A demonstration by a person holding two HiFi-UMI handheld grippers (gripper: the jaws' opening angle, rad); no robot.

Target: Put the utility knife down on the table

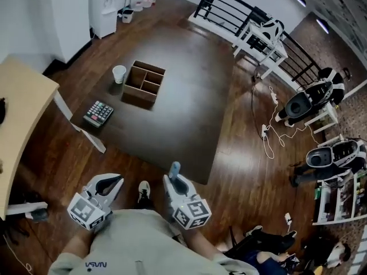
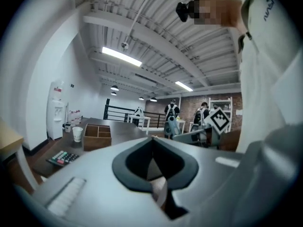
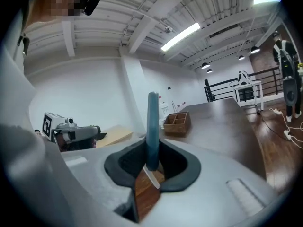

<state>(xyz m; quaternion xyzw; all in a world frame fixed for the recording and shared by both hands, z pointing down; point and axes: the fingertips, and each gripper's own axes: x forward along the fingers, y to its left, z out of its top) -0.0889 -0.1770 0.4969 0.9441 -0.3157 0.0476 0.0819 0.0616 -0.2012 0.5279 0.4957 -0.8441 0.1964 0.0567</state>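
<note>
My right gripper [image 1: 175, 179] is shut on a blue-grey utility knife [image 1: 174, 168], held close to my body before the near edge of the dark brown table [image 1: 189, 96]. In the right gripper view the knife [image 3: 152, 126] stands straight up out of the black pads [image 3: 176, 167], with a pale blade end low between them. My left gripper [image 1: 116, 180] hovers beside it at the left, shut and with nothing in it. The left gripper view shows its pads [image 2: 130, 162] meeting at the tip, and the right gripper [image 2: 199, 132] off to the right.
On the table's far left stand a wooden divided box [image 1: 143, 83] and a paper cup [image 1: 118, 73]; a calculator [image 1: 98, 113] lies nearer. A light wooden desk [image 1: 17, 113] is at the left. Cables [image 1: 269, 133] trail on the floor at the right, by a black railing [image 1: 229, 10].
</note>
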